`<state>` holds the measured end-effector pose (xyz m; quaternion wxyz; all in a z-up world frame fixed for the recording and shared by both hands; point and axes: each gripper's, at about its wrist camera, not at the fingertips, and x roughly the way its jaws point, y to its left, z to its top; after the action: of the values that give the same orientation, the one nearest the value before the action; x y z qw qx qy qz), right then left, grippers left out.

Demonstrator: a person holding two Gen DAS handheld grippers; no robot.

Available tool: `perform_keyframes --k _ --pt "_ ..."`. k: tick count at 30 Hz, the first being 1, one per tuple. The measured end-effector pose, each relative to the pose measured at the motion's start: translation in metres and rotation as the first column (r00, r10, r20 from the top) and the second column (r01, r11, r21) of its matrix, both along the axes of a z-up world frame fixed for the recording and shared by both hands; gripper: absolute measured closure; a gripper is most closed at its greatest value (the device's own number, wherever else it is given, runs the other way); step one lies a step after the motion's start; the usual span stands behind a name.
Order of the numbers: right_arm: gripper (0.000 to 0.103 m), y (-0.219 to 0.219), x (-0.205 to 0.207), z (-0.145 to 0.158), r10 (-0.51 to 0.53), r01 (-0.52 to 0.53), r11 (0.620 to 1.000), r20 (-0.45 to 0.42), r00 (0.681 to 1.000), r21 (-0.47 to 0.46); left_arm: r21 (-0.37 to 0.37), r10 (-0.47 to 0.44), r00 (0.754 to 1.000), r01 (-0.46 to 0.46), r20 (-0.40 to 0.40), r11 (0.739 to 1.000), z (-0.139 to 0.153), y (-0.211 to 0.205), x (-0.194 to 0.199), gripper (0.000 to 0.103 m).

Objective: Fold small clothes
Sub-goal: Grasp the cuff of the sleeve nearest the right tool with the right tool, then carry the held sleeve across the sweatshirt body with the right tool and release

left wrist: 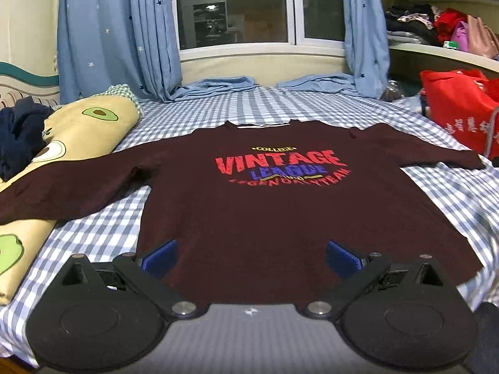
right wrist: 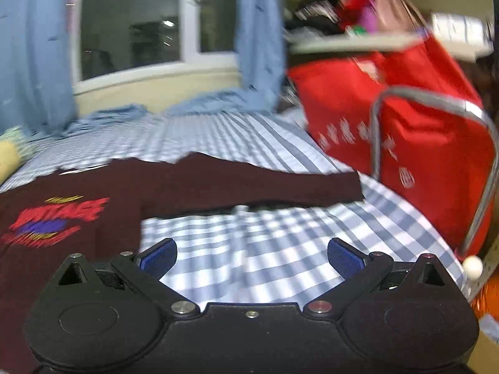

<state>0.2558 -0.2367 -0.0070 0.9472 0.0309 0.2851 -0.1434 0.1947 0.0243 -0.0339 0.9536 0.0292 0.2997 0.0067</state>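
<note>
One garment: a dark maroon sweatshirt [left wrist: 249, 212] is laid flat, print side up, on the blue-and-white checked sheet [left wrist: 103, 233]; all places below are given relative to this sweatshirt.
Dark clothing [left wrist: 18, 137]: heaped far to its left, beyond the pillow.
Avocado pillow [left wrist: 78, 131]: found at its left; the left sleeve [left wrist: 62, 187] is draped onto the pillow's edge.
Print [left wrist: 280, 165]: "VINTAGE" in red with blue lettering beneath is carried on its chest, with the collar turned toward the window.
Left gripper [left wrist: 251, 258]: held low over its near hem, the blue pads [left wrist: 160, 257] spread wide with maroon cloth seen between them; nothing is clamped.
Curtains [left wrist: 118, 37]: hung beyond its collar on both sides of the window [left wrist: 234, 9], their ends pooled on the sheet.
Right sleeve [right wrist: 249, 184]: stretched out flat to the right across the sheet, its cuff lying near the red bag.
Right gripper [right wrist: 252, 257]: held over bare checked sheet just right of its body and nearer than the right sleeve, jaws wide apart, nothing between them; this view is blurred.
Red bag [right wrist: 405, 131]: stood off its right sleeve end, with grey handles.
Shelves [left wrist: 436, 46]: placed behind the bag, loaded with clothes and bags.
</note>
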Motion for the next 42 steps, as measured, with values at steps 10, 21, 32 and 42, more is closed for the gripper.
perform_keyframes --k 10,21,32,42 --pt "0.005 -0.115 0.098 -0.045 -0.168 0.187 0.963 -0.108 0.980 0.193 -0.005 0.058 0.998 -0.059 -0.033 0.998 -0.013 0.007 0.062 0.001" --pt "0.010 -0.199 0.146 -0.100 -0.234 0.220 0.826 -0.039 0.971 0.519 -0.002 0.094 0.995 -0.094 -0.043 0.996 -0.025 0.002 0.091 0.001" --pt "0.011 -0.240 0.184 -0.119 -0.325 0.216 0.790 0.092 0.941 0.574 -0.001 0.136 0.990 -0.136 -0.031 0.991 -0.018 0.007 0.099 0.001" --pt "0.078 -0.233 0.208 -0.115 -0.303 0.255 0.867 0.046 0.952 0.428 0.029 0.142 0.990 -0.142 -0.016 0.990 -0.011 0.014 0.087 0.001"
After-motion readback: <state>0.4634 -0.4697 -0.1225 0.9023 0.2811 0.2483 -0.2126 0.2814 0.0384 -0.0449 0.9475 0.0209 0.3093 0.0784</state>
